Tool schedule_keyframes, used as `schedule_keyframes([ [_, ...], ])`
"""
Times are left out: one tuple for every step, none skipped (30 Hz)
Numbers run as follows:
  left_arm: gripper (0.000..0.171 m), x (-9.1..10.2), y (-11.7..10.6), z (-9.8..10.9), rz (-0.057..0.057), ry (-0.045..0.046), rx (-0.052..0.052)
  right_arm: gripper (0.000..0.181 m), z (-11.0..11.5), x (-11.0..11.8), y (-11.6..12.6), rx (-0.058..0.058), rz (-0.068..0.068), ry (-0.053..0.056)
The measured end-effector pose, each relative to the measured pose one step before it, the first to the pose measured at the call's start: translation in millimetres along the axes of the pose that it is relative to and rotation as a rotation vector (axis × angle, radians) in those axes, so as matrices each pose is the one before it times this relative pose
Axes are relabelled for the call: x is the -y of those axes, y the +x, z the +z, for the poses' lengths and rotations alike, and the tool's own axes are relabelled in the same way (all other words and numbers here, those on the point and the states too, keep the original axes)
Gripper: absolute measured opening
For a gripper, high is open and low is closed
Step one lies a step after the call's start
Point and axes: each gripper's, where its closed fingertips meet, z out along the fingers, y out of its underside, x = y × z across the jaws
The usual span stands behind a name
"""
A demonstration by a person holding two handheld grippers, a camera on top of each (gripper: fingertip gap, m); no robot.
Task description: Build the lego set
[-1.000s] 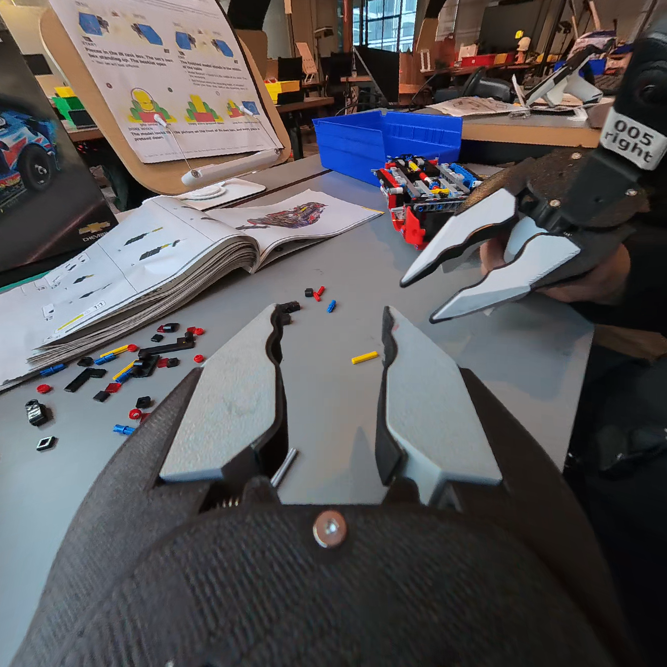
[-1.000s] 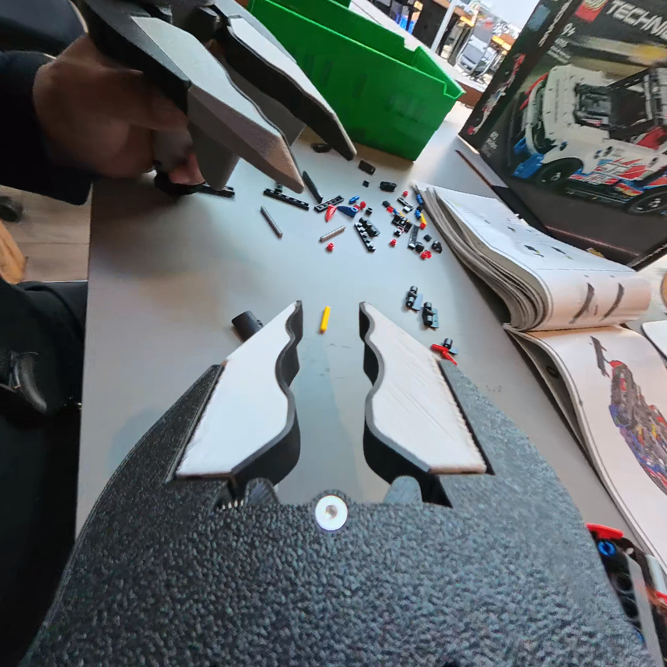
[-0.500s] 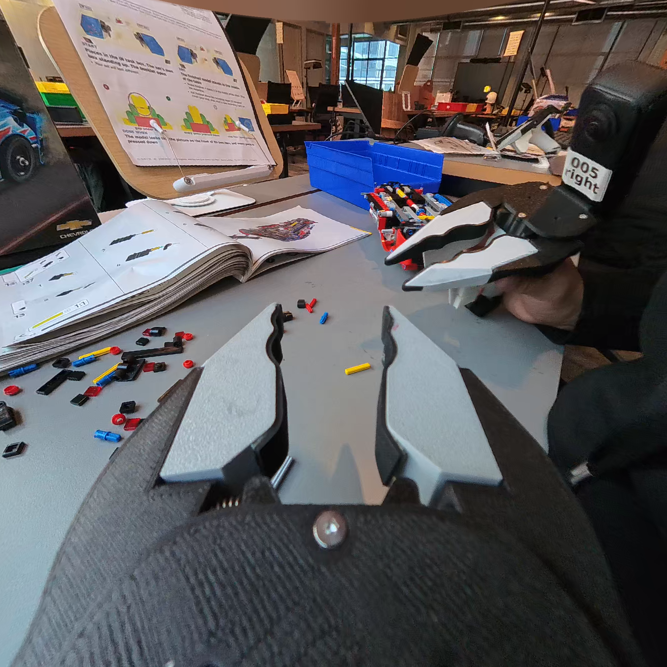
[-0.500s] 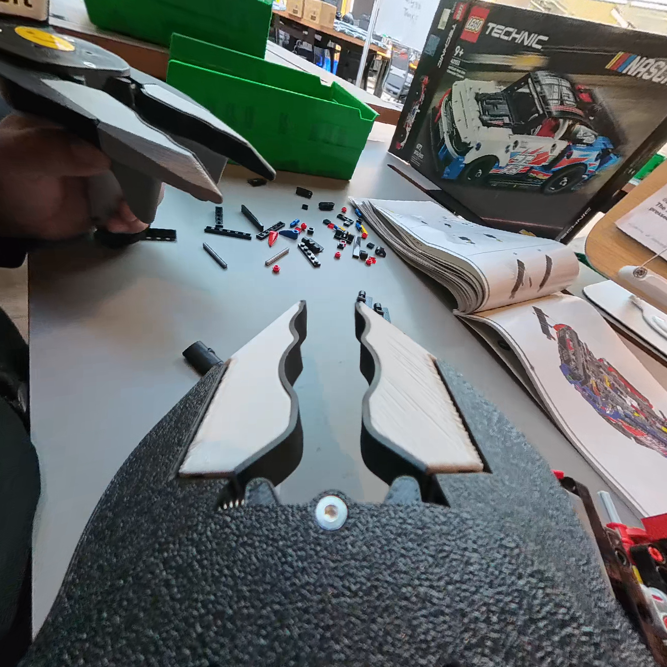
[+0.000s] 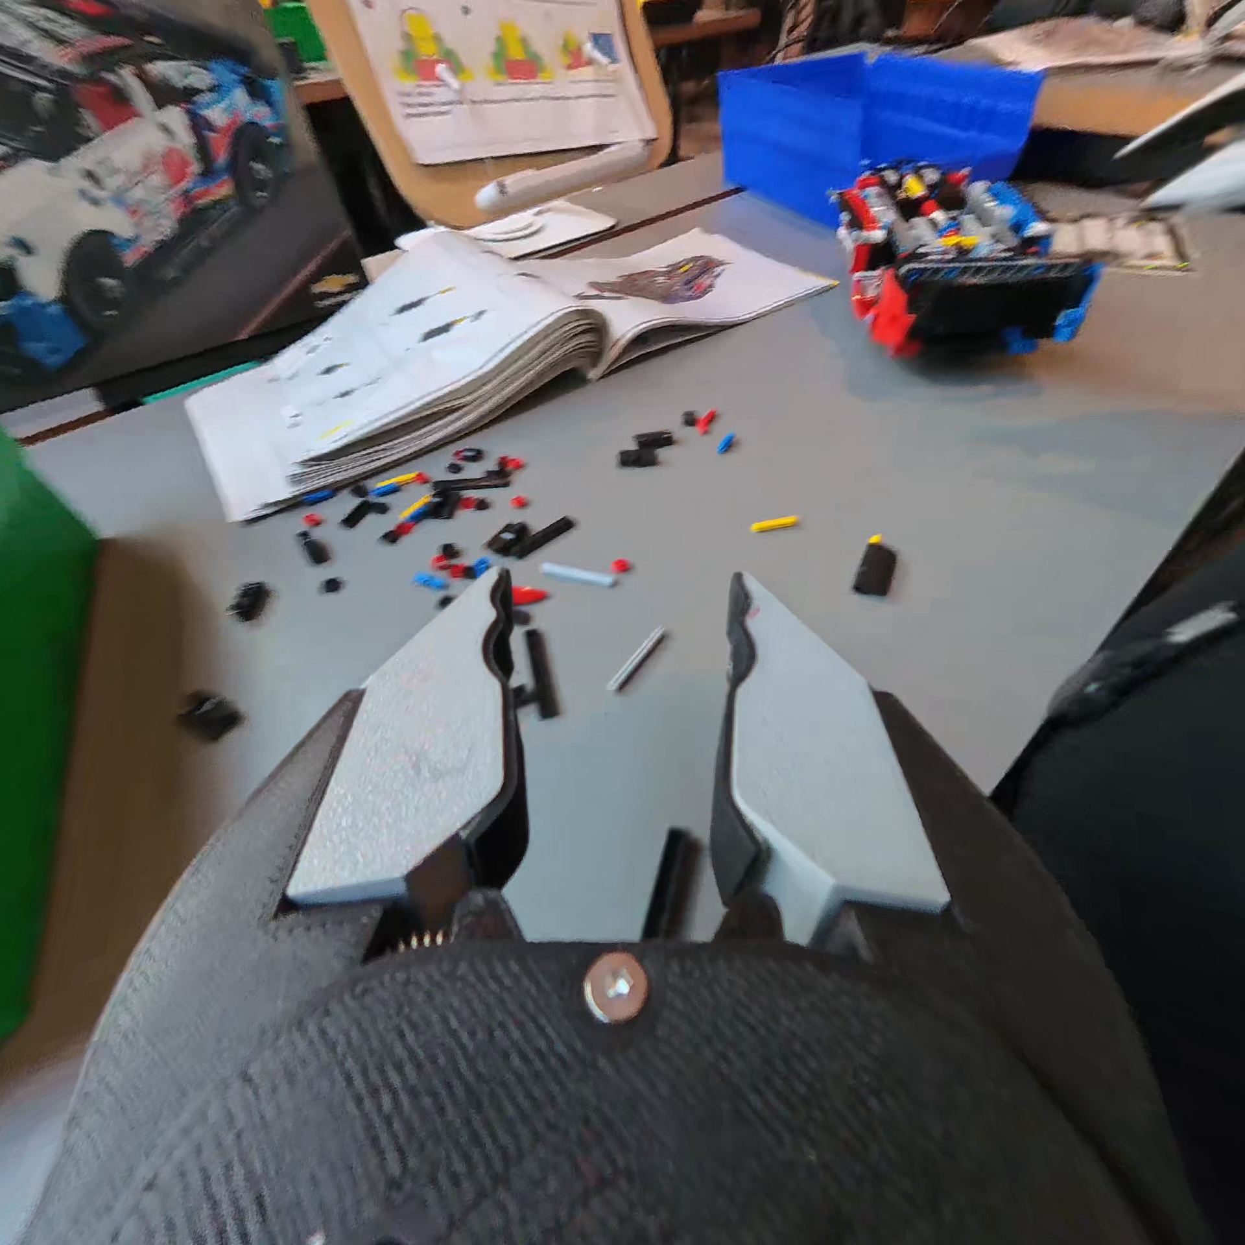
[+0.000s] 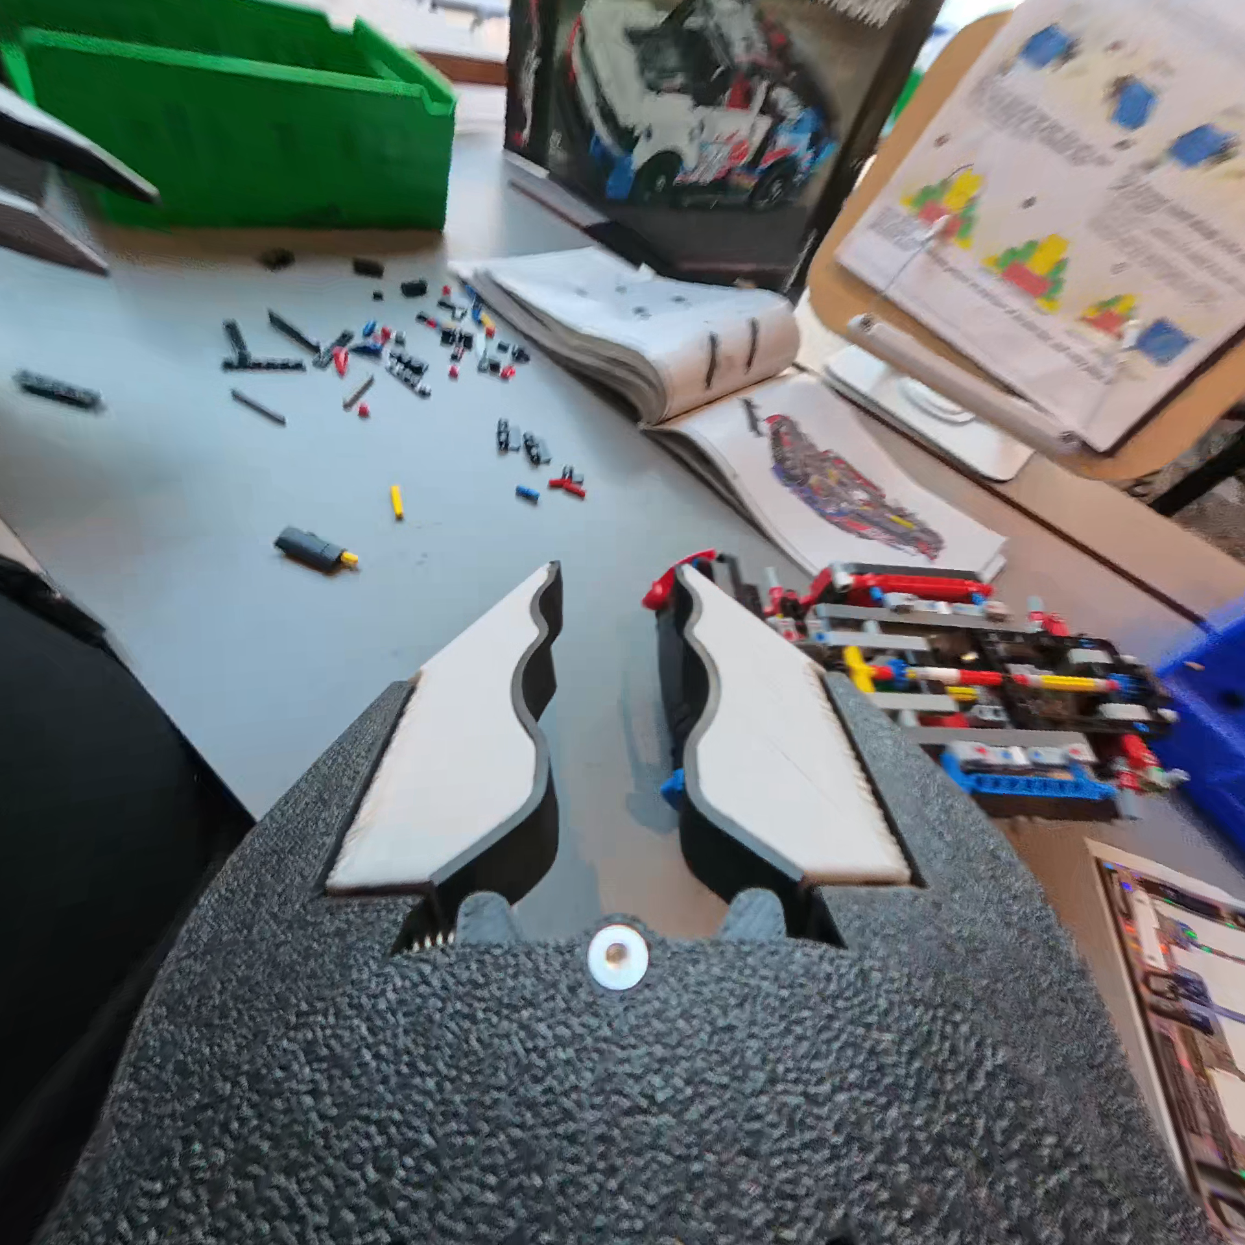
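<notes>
Fingers apart, both grippers empty | loose pieces (image 5: 465, 512), booklet (image 5: 471, 323), possibly chassis (image 6: 977, 674) ahead

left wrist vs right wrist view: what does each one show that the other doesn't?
Only the left wrist view: the left gripper, open and empty, over a thin grey rod.

Only the right wrist view: the right gripper, open and empty, beside the part-built car, and a printed sheet at lower right.

Both: the open instruction book, the scattered small pieces, the yellow pin, the set box, the green bin and the blue bin.
</notes>
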Motion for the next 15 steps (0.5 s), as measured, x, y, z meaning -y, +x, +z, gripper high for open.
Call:
schedule_keyframes([
  [0.061,2.96,-8.96,-9.62,0.0062,-0.00043,0.0239,0.033,-8.27,8.88,4.49,-0.0143,0.0176,0.0370],
  [0.064,6.11,-6.75,-6.89,-0.0053,0.00488,0.0122,0.033,-6.36,8.86,1.68,-0.0027,0.0159,0.0364],
  [0.067,9.09,-4.63,-4.93,-0.0063,0.01488,0.0106,0.033,-5.17,7.09,-0.38,0.0046,0.0074,0.0270],
  [0.068,10.68,-1.77,-3.86,-0.0008,0.02429,0.0106,0.033,-4.88,4.42,-0.78,-0.0007,-0.0045,0.0149],
  [0.068,9.67,1.90,-2.95,0.0084,0.02277,0.0051,0.033,-5.13,2.58,-0.84,-0.0068,-0.0103,0.0094],
  [0.068,7.15,4.13,-2.34,0.0098,0.01368,0.0041,0.033,-5.68,2.03,-1.86,-0.0026,-0.0082,0.0089],
  [0.068,5.10,7.18,-1.85,0.0039,0.00980,-0.0087,0.032,-5.48,1.84,-2.62,0.0030,-0.0022,0.0098],
  [0.068,2.61,9.63,-1.41,0.0017,0.00170,-0.0237,0.031,-4.98,1.73,-3.91,0.0124,0.0018,0.0073],
  [0.068,0.12,9.36,-0.91,0.0055,-0.00938,-0.0222,0.030,-4.32,1.63,-4.84,0.0203,0.0013,0.0048],
  [0.068,-1.04,9.40,-0.58,0.0092,-0.01275,-0.0250,0.029,-2.89,1.14,-5.30,0.0254,-0.0008,0.0005],
  [0.067,-1.03,8.76,-0.20,0.0085,-0.01147,-0.0246,0.029,-1.07,0.62,-5.31,0.0282,-0.0017,-0.0026],
  [0.065,0.50,7.98,1.04,0.0045,-0.00428,-0.0252,0.030,1.43,1.36,-6.82,0.0411,0.0000,0.0031],
  [0.065,3.01,9.07,2.96,0.0015,0.00802,-0.0363,0.030,4.02,3.34,-8.51,0.0556,0.0036,0.0158],
  [0.065,6.15,10.68,5.11,0.0040,0.02659,-0.0494,0.031,6.62,5.97,-8.31,0.0557,0.0001,0.0406],
  [0.065,8.41,10.51,7.76,0.0074,0.04027,-0.0501,0.030,9.27,7.74,-7.76,0.0594,0.0014,0.0560],
])
